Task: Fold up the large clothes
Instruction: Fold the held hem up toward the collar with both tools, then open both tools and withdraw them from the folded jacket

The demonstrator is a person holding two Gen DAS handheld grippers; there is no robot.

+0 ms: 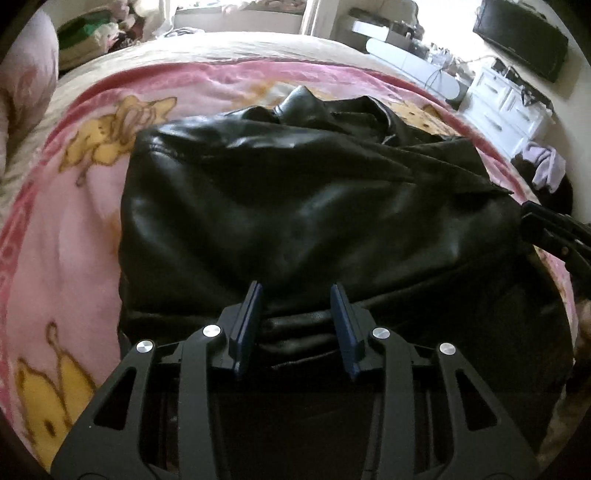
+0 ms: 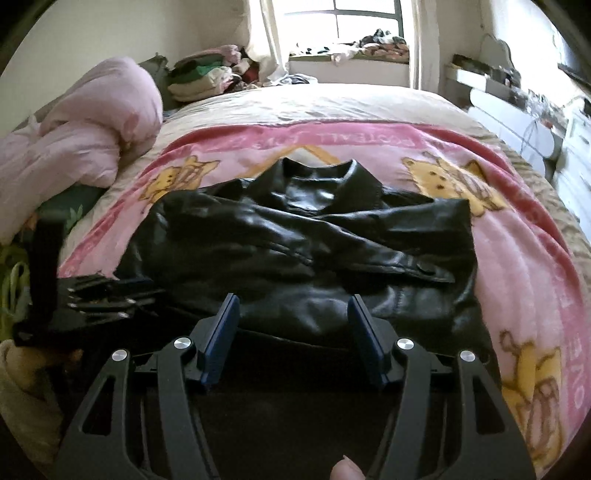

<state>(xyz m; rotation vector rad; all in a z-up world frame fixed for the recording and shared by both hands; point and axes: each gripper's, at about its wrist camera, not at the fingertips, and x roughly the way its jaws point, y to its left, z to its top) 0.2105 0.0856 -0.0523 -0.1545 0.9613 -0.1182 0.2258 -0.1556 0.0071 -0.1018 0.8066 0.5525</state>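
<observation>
On your far left a rolled pink quilt (image 2: 85, 122) sits at the bed's edge, with a stack of folded clothes (image 2: 199, 75) behind it. Your left gripper (image 1: 295, 291) hovers at the near hem of the black leather jacket (image 1: 295, 206), blue pads apart and nothing pinched between them. The jacket lies in the middle of the pink cartoon blanket (image 2: 517, 258), sleeves folded across its front, collar toward the window (image 2: 365, 18). Your right gripper (image 2: 291, 301) stands wider apart over the same near hem, also holding nothing, with a white dresser (image 1: 506, 110) further right
</observation>
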